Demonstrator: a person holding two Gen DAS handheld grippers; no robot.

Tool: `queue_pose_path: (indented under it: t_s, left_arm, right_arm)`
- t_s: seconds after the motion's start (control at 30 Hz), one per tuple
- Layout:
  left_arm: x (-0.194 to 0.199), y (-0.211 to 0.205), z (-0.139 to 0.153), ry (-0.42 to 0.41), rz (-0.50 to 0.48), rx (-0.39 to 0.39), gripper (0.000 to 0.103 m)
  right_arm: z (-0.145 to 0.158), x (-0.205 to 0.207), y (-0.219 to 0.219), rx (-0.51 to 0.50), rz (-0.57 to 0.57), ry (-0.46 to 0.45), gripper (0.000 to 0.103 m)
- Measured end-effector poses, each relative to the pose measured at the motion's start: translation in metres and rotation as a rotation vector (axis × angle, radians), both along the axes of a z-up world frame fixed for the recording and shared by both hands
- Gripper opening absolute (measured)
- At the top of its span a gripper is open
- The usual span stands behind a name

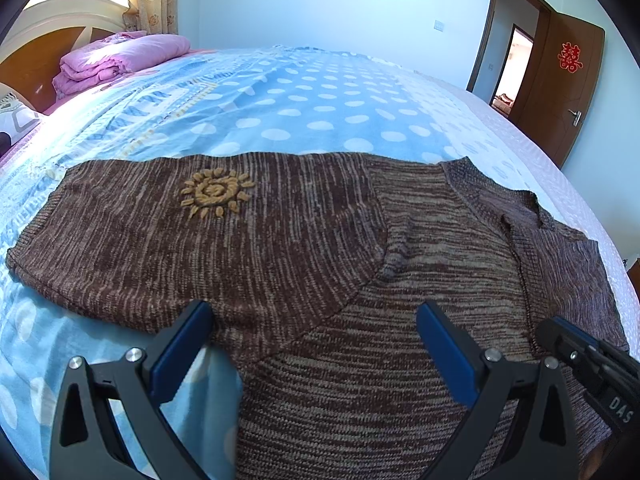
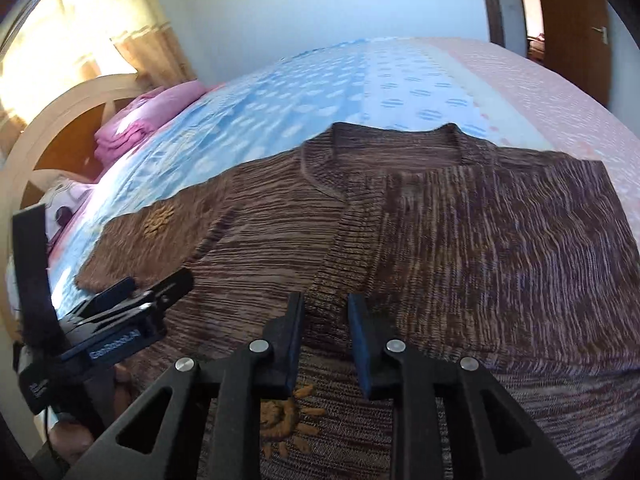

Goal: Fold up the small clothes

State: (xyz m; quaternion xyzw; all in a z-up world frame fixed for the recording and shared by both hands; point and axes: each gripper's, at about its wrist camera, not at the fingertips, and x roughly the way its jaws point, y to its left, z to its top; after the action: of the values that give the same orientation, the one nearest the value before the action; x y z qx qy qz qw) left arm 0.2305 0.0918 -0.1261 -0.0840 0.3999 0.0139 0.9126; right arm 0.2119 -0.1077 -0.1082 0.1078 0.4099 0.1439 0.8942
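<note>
A brown knit cardigan (image 1: 280, 248) with a yellow embroidered sun (image 1: 216, 194) lies spread flat on the bed. My left gripper (image 1: 316, 314) stands wide open just over its near part, with nothing gripped between the blue pads. In the right wrist view the cardigan (image 2: 480, 240) fills the foreground. My right gripper (image 2: 326, 308) is down at its ribbed front band (image 2: 340, 248). The jaws stand narrow with a strip of the knit between them, and a gap still shows beside the pads. A second sun (image 2: 288, 420) shows under the fingers. The left gripper (image 2: 160, 284) sits at the left.
The bed carries a blue blanket with white dots (image 1: 320, 100) and a pink cover (image 2: 540, 80) towards its far side. A folded pink quilt (image 1: 120, 60) lies by the wooden headboard (image 1: 52, 40). A pillow (image 1: 16, 120) is at the left. An open brown door (image 1: 560, 80) stands at the right.
</note>
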Motion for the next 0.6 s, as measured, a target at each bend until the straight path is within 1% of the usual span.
queue_pose_path:
  t_s: [0.03, 0.07, 0.13, 0.17, 0.23, 0.3, 0.33, 0.37, 0.4, 0.43, 0.47, 0.53, 0.57, 0.6]
  left_arm:
    - [0.000, 0.000, 0.000, 0.000, 0.000, 0.000, 0.103]
    - [0.000, 0.000, 0.000, -0.001, 0.000, -0.001, 0.103]
    - [0.000, 0.000, 0.000, -0.001, 0.000, 0.000, 0.103]
    - [0.000, 0.000, 0.000, -0.001, 0.000, 0.000, 0.103]
    - [0.000, 0.000, -0.001, -0.001, 0.000, 0.000, 0.103]
    - [0.000, 0.000, -0.001, -0.001, 0.000, 0.000, 0.103]
    - [0.000, 0.000, -0.001, -0.002, 0.000, 0.000, 0.103]
    - [0.000, 0.000, -0.001, -0.001, 0.000, 0.000, 0.103]
    - [-0.001, 0.000, -0.001, -0.001, 0.000, 0.000, 0.103]
    - [-0.001, 0.000, -0.001, 0.000, 0.000, 0.002, 0.103]
    - [0.000, 0.000, -0.001, 0.001, 0.000, 0.004, 0.103]
    - [0.000, 0.000, -0.001, 0.006, 0.000, 0.011, 0.103]
    - [0.001, -0.001, -0.001, 0.011, 0.001, 0.019, 0.103]
    - [0.002, -0.003, -0.002, 0.017, 0.002, 0.031, 0.103]
  right_arm:
    - [0.007, -0.001, -0.012, 0.012, -0.039, -0.026, 0.024]
    - [0.015, 0.000, -0.028, 0.017, -0.102, -0.060, 0.024]
    - [0.024, 0.000, -0.063, -0.004, -0.211, -0.092, 0.024]
    - [0.025, 0.002, -0.083, -0.044, -0.276, -0.089, 0.024]
    - [0.014, 0.005, -0.111, -0.111, -0.344, -0.032, 0.024]
    - [-0.009, 0.002, -0.131, -0.163, -0.369, 0.057, 0.024]
    - [-0.024, -0.002, -0.137, -0.198, -0.382, 0.077, 0.023]
    - [-0.027, -0.010, -0.139, -0.184, -0.367, 0.012, 0.022]
    - [-0.027, -0.016, -0.141, -0.160, -0.362, -0.021, 0.023]
    - [-0.027, -0.017, -0.142, -0.154, -0.377, -0.028, 0.023]
    - [-0.028, -0.015, -0.140, -0.173, -0.399, -0.025, 0.023]
    - [-0.030, -0.012, -0.131, -0.227, -0.400, -0.031, 0.024]
    - [-0.031, -0.010, -0.126, -0.254, -0.393, -0.036, 0.029]
    - [-0.030, -0.012, -0.123, -0.271, -0.386, -0.039, 0.037]
